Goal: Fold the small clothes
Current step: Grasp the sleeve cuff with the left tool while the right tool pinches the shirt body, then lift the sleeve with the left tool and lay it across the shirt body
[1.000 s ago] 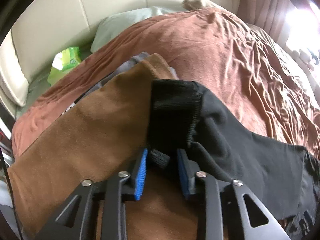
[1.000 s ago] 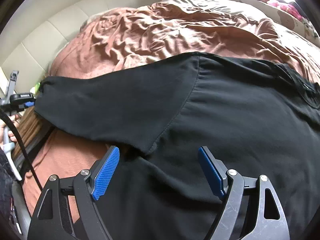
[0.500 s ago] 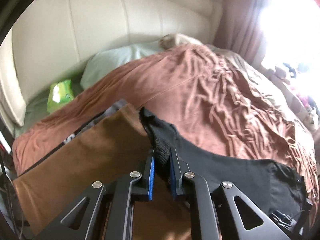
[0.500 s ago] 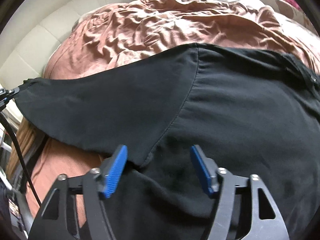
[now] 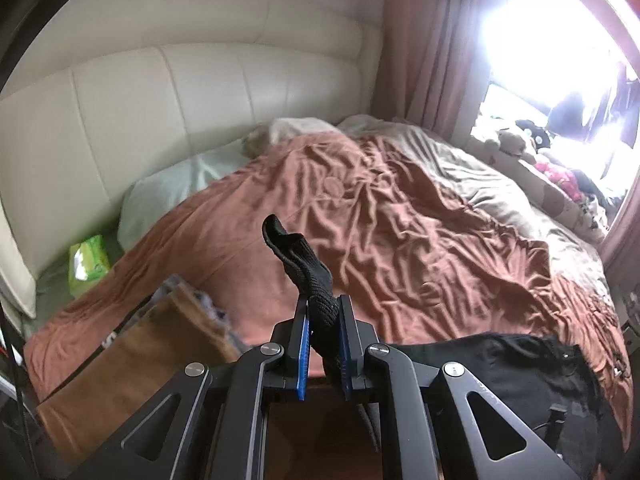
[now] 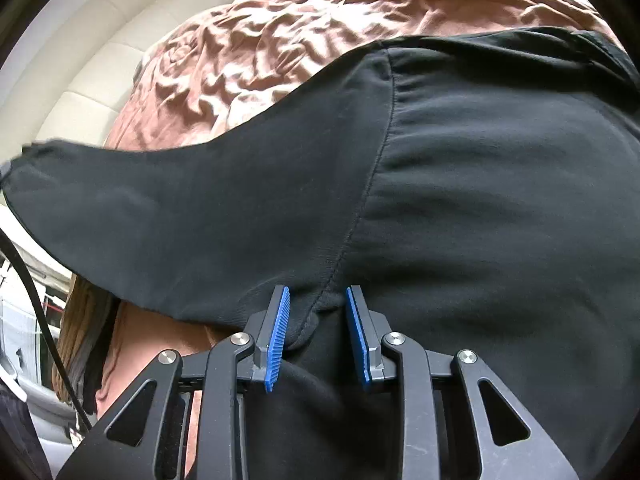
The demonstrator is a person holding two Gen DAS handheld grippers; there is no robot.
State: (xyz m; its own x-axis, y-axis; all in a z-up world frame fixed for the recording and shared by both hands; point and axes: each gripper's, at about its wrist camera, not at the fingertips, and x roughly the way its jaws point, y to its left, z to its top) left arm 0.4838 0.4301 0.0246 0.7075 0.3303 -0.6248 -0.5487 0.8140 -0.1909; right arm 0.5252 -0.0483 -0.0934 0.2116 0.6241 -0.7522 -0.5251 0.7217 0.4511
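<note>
Lifted since a second ago: ribbed cuff [image 5: 308, 276] of the black top [image 6: 460, 184], clenched in the left claw [image 5: 323, 334], poking up past its tips. Right claw [image 6: 318, 332], just closing on the underarm seam, not yet pinching. Sleeve stretched long, leftward from right claw, over the brown bedspread [image 5: 400, 232].

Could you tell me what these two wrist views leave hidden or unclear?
- Left wrist: window overexposed; sill items unreadable.
- Left wrist: black garment body behind the left gripper frame.
- Right wrist: the garment's sleeve end blurred at the left edge; right gripper pad contact unclear.
</note>
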